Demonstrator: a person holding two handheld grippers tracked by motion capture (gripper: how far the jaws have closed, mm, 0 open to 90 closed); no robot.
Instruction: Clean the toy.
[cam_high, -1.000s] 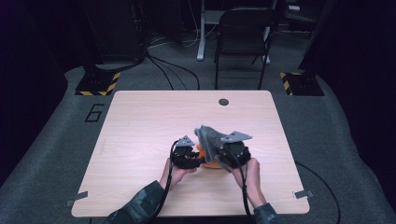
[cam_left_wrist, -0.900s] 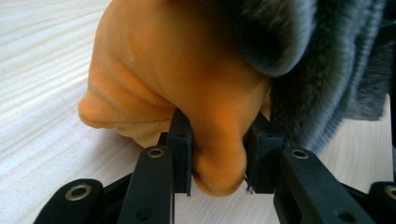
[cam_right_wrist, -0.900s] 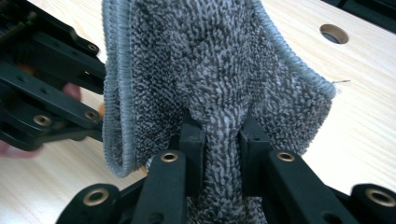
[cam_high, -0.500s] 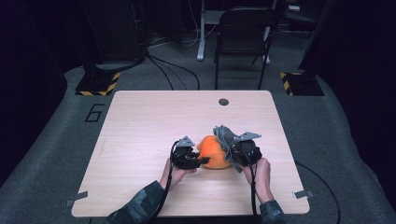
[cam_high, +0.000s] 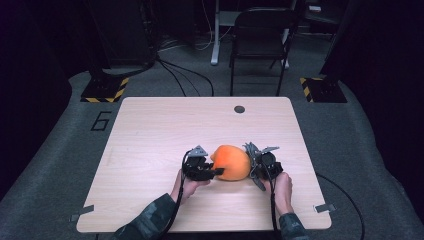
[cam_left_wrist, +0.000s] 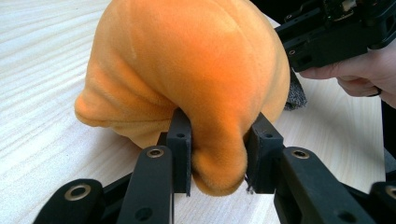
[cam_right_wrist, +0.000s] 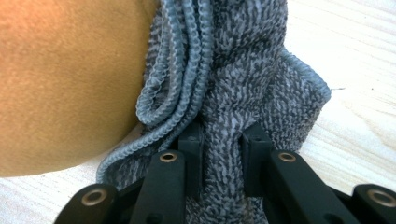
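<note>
Orange plush (cam_left_wrist: 187, 79) rests on the tabletop (cam_high: 165, 125), a fold of it pinched between the left gripper (cam_left_wrist: 218, 154) fingers to steady it. Right gripper (cam_right_wrist: 222, 151) fingers pinch bunched grey towel (cam_right_wrist: 261, 88) against its far side, probably to wipe it. Its long axis runs from one gripper to the other.

Dim lab or studio: lone wooden table (cam_high: 165, 125), hazard-striped stand bases (cam_high: 105, 90), floor cables (cam_high: 185, 75).
</note>
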